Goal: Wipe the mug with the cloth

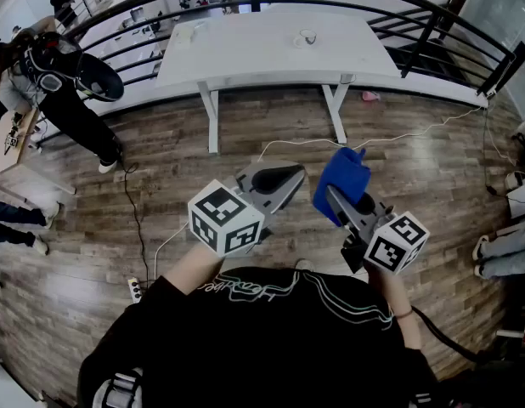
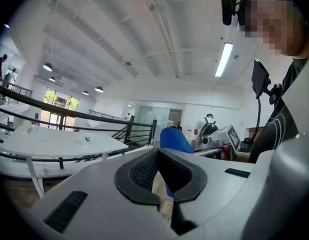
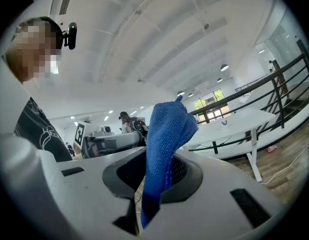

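Note:
My right gripper (image 1: 332,195) is shut on a blue cloth (image 1: 343,179), which sticks up in a bunch above its jaws. The right gripper view shows the cloth (image 3: 167,129) pinched between the dark pads (image 3: 180,170). My left gripper (image 1: 293,175) is held beside it at chest height, its jaws shut with nothing between them, and the left gripper view shows its pads (image 2: 144,171) meeting. A small mug-like thing (image 1: 307,36) stands on the far white table (image 1: 245,53), well away from both grippers and too small to tell more.
I stand on a wood floor (image 1: 203,185) between the table and me. A dark curved railing (image 1: 432,15) runs behind the table. A person (image 1: 59,83) stands at the left. A white cable (image 1: 398,136) and a power strip (image 1: 135,289) lie on the floor.

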`<state>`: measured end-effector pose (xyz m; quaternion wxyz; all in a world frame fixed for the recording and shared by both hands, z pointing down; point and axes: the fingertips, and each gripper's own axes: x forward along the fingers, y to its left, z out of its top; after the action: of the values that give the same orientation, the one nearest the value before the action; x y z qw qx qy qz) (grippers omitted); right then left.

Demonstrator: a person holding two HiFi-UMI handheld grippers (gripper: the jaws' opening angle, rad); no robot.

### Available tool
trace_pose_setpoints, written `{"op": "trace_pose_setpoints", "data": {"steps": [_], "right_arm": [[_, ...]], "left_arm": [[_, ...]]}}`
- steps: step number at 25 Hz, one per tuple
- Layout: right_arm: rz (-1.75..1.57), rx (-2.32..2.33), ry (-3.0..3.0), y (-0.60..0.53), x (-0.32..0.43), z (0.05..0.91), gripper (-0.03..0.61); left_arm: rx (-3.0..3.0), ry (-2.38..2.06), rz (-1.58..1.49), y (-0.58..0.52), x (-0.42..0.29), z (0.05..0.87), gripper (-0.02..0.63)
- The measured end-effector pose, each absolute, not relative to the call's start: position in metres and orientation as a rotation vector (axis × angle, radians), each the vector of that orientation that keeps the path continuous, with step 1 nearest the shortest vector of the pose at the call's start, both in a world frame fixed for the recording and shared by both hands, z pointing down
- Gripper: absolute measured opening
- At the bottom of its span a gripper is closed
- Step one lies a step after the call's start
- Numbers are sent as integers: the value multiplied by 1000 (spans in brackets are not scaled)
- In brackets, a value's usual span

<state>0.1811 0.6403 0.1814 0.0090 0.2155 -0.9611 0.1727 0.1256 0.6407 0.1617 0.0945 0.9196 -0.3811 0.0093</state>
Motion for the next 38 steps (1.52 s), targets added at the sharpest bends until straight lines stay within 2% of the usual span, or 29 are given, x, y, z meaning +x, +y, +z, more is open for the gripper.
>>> {"op": "trace_pose_setpoints", "data": {"steps": [23,31,38], "right_arm": [[751,665,-3015,638,177,187,54],[825,601,-3042,554,164,209,54],[907,507,-3039,404,137,239,54]], "left_arm": [[2686,-1111,16,635,106,171,6],[2644,-1168,54,559,85,192,8],[2573,-1235,87,419,62,228,8]]}}
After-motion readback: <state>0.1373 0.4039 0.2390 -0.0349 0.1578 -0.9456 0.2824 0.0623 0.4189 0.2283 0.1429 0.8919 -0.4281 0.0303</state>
